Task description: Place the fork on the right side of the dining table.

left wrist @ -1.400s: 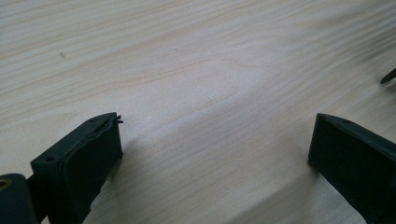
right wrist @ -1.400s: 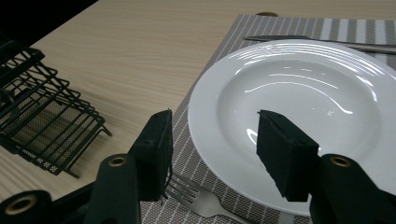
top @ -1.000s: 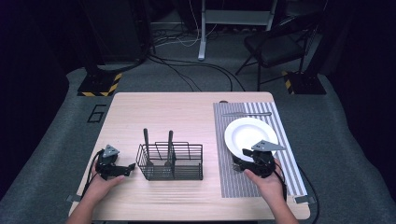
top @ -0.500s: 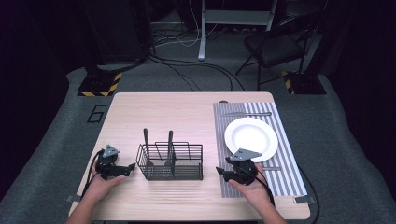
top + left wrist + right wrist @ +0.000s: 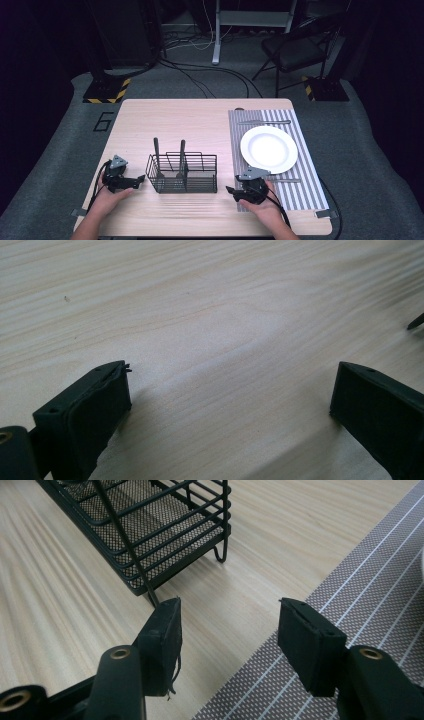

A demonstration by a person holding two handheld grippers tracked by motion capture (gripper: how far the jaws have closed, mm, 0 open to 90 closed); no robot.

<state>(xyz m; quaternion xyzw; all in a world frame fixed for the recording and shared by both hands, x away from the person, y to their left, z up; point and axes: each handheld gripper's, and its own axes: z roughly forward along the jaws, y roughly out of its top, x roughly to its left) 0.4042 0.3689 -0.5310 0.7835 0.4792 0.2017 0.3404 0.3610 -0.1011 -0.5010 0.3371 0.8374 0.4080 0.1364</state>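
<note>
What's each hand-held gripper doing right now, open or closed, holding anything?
Left hand-held gripper: open, empty, over bare table.
Right hand-held gripper: open, empty, beside the wire basket.

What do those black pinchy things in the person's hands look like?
Each hand holds a black tool. The left gripper and the right gripper each carry a grey three-cornered plate on top, and a black cable trails back from each beside the forearm. Seen close in the left gripper view, the jaws are two chunky black blocks with flat pads. The right gripper view also shows brass-coloured rivets near its jaws. No sleeves are visible.
</note>
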